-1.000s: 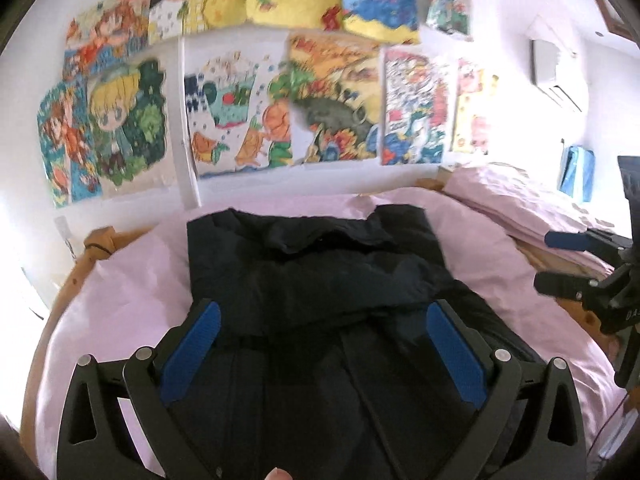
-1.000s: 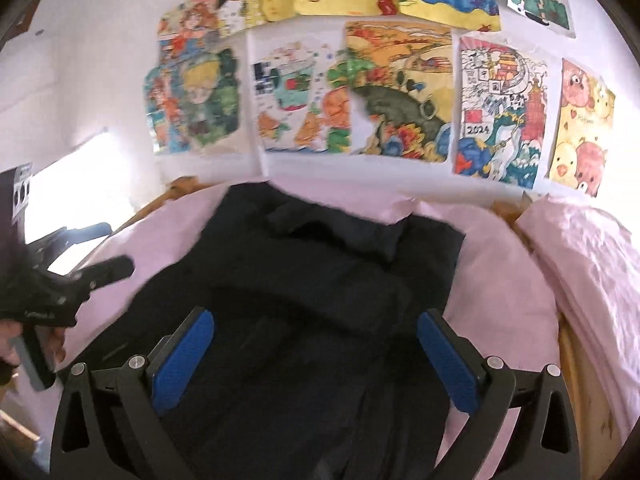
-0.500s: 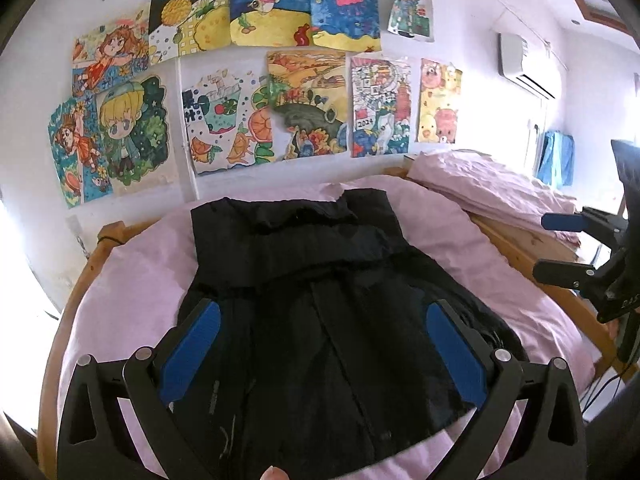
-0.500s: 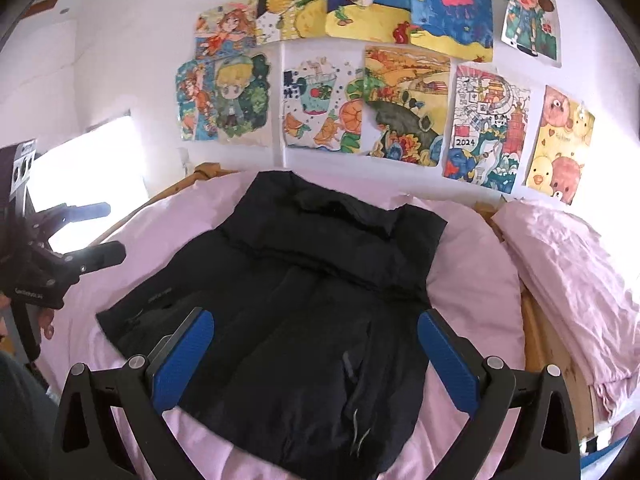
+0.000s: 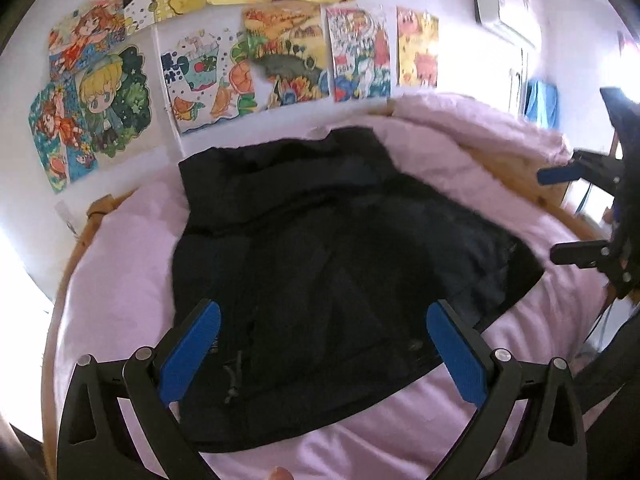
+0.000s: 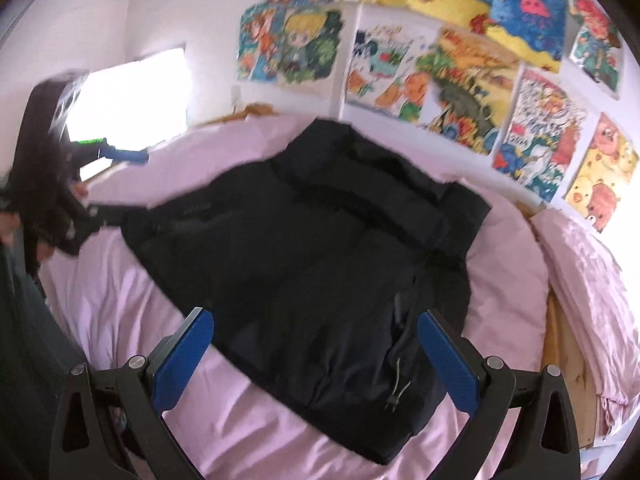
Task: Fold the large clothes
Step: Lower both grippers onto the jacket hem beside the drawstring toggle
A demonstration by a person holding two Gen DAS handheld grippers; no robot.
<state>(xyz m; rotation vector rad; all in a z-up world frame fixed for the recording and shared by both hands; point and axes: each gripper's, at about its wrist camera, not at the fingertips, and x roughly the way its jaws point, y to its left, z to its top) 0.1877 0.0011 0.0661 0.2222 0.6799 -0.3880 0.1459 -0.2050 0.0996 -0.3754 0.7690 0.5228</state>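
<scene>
Jacket (image 5: 320,264), dark and padded, is spread flat on the pink bed (image 5: 120,272), collar toward the wall of drawings (image 5: 256,60) and hem toward the two tools. Its long axis runs from hem to collar, roughly straight ahead of both sets of jaws. One side panel is spread out toward the person's right, where it ends close below the right gripper (image 5: 572,216) as seen from the left wrist view.

The left gripper (image 5: 322,354) is held above the hem with jaws wide and nothing between them; the right gripper (image 6: 316,356) is likewise spread wide and empty, above the near edge. Neither is seen touching the cloth. The hem corners are judged about equally near to each hand, so a first fold could be started from either side.

A drawcord toggle (image 6: 396,390) at the hem is shown more plainly in the right wrist view, along with a folded pink quilt (image 6: 592,280) at the bed's right. An air conditioner (image 5: 504,20) is shown only in the left wrist view.
</scene>
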